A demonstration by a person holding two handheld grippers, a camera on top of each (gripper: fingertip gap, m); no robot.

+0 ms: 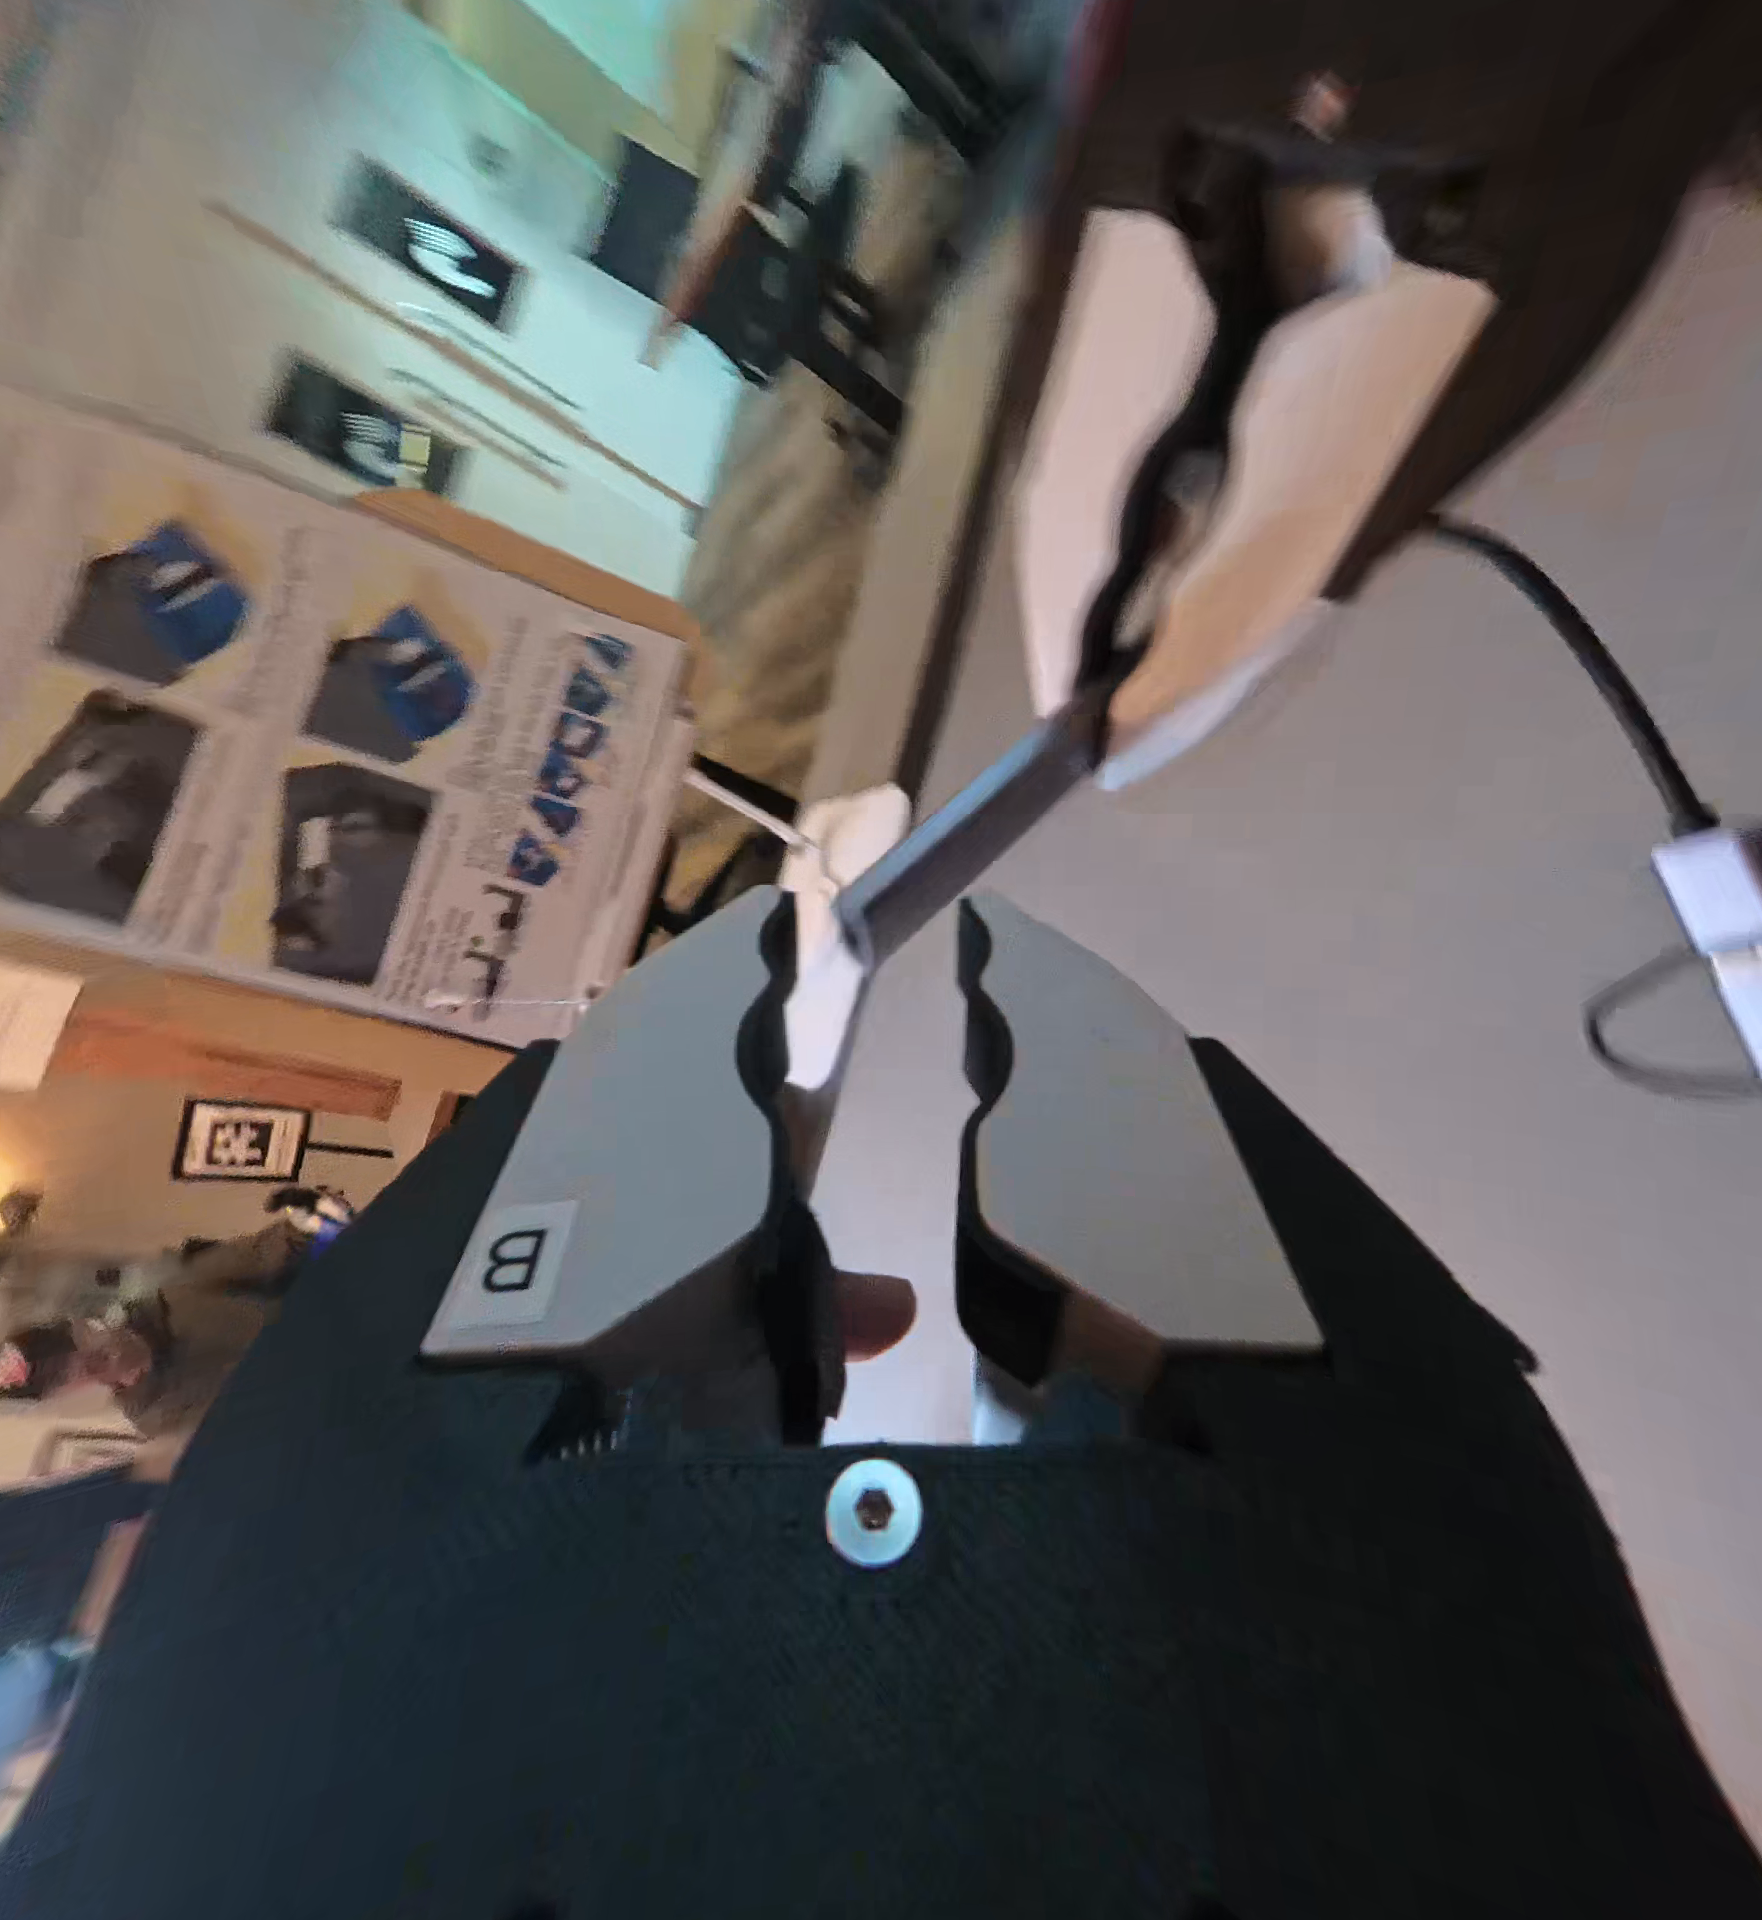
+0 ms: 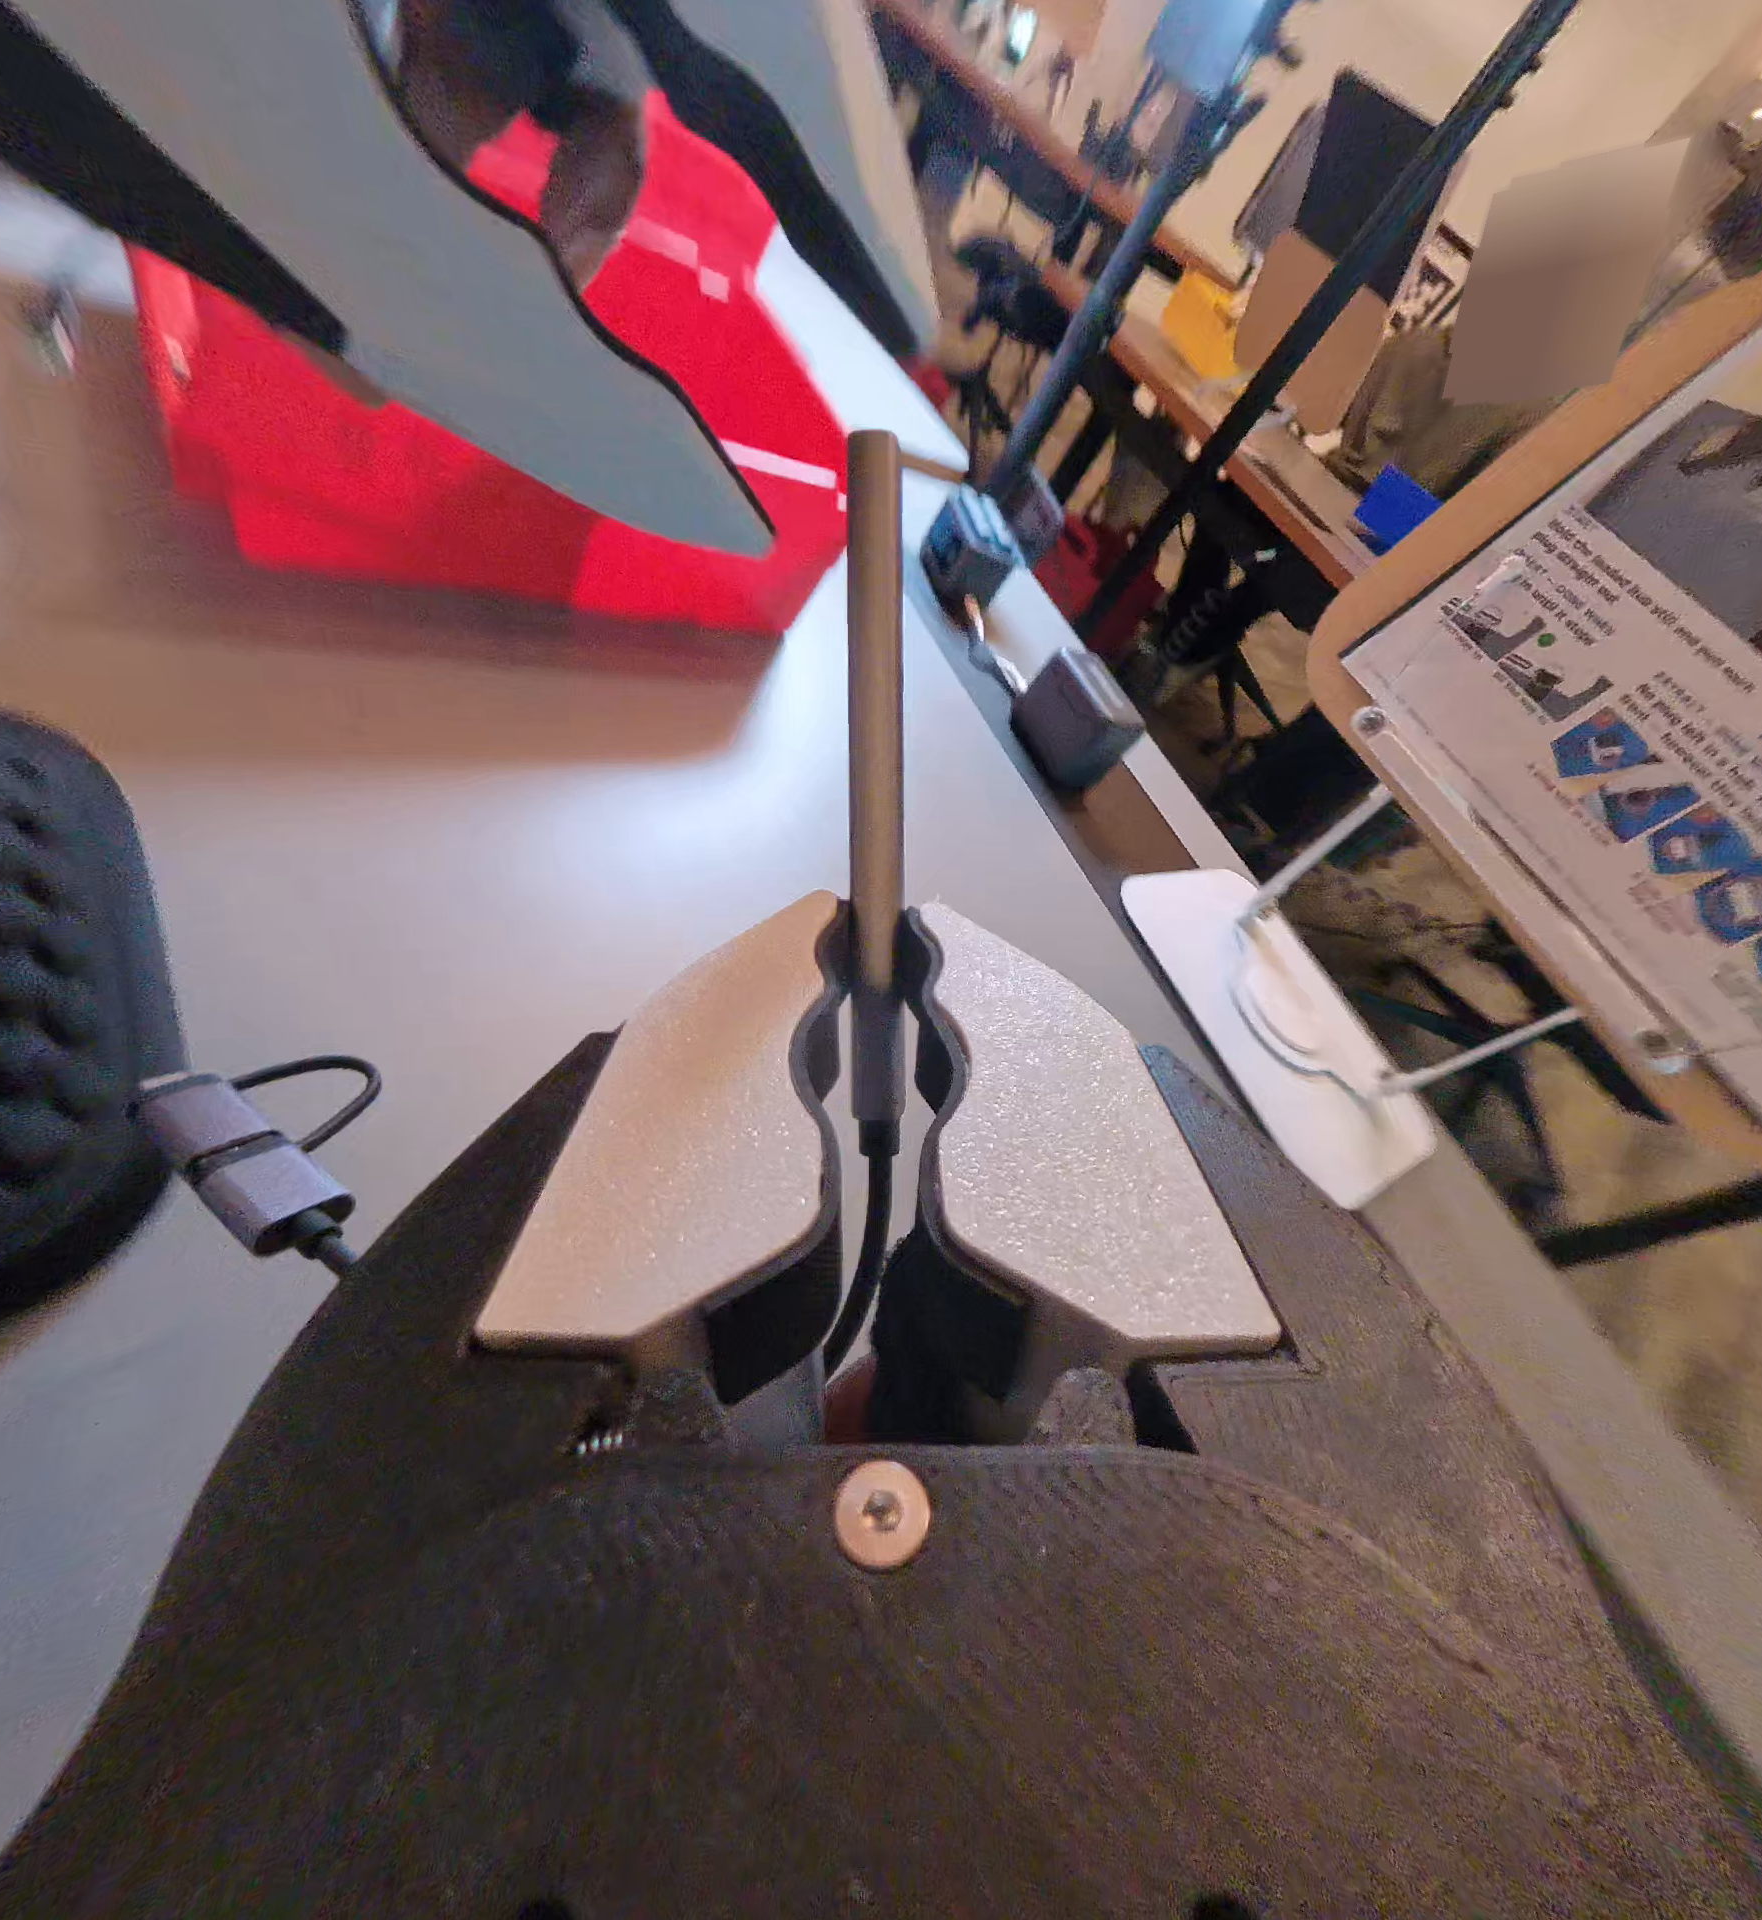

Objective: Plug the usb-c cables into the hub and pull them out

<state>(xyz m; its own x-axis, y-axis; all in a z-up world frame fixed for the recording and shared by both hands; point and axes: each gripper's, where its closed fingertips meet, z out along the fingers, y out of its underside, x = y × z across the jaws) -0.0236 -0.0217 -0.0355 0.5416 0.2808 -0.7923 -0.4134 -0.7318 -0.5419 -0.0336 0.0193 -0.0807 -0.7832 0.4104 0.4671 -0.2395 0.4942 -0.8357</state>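
Right gripper (image 2: 879, 940) clamps the slim grey hub (image 2: 875, 665) by its cable end, held above the table (image 2: 544, 831). Left gripper (image 1: 872, 914) is spread, empty, near the hub tip. Loose connectors (image 2: 243, 1164) lie on the table. Risk: the end-held hub pivots under insertion force.

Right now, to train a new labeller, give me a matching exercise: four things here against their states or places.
Things:
1 hub
2 left gripper
3 grey cable plug
4 red bin

States:
a lies loose on the table
b open
c clamped in the right gripper
d behind the left gripper's fingers

Pairs: 1-c, 2-b, 3-a, 4-d
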